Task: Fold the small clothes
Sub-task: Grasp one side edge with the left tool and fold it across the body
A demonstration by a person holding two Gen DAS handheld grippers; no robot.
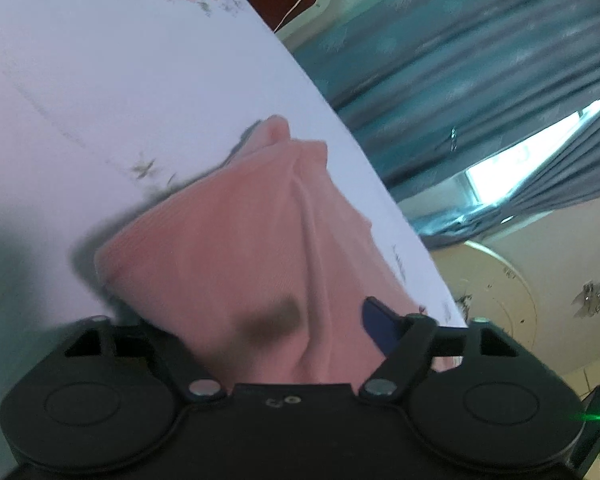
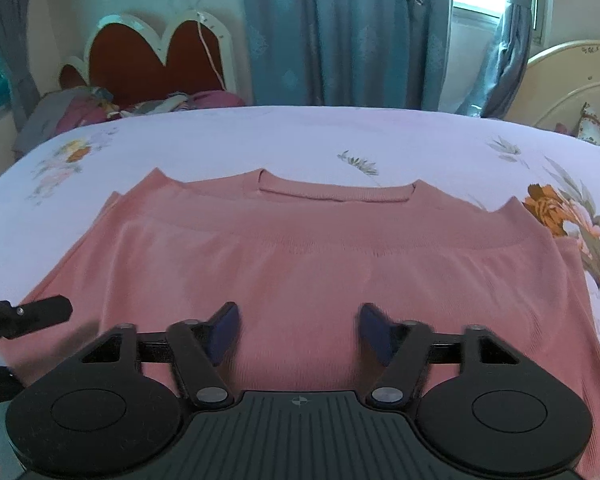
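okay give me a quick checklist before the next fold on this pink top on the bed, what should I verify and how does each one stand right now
1. Pink ribbed knit top lies spread on the white floral bedsheet: ok.
2. Bottom hem folded up, its band lying straight across below the neckline: ok.
3. Right gripper open over the cloth, nothing pinched between its blue pads: ok.
4. Left gripper has a hold on the top's side edge: cannot tell, since cloth bunches between its fingers and only one pad shows.
5. Left side of the top is flat: not ok; the left wrist view shows a raised ridge of fabric.
6. Room on the sheet around the top: ok.
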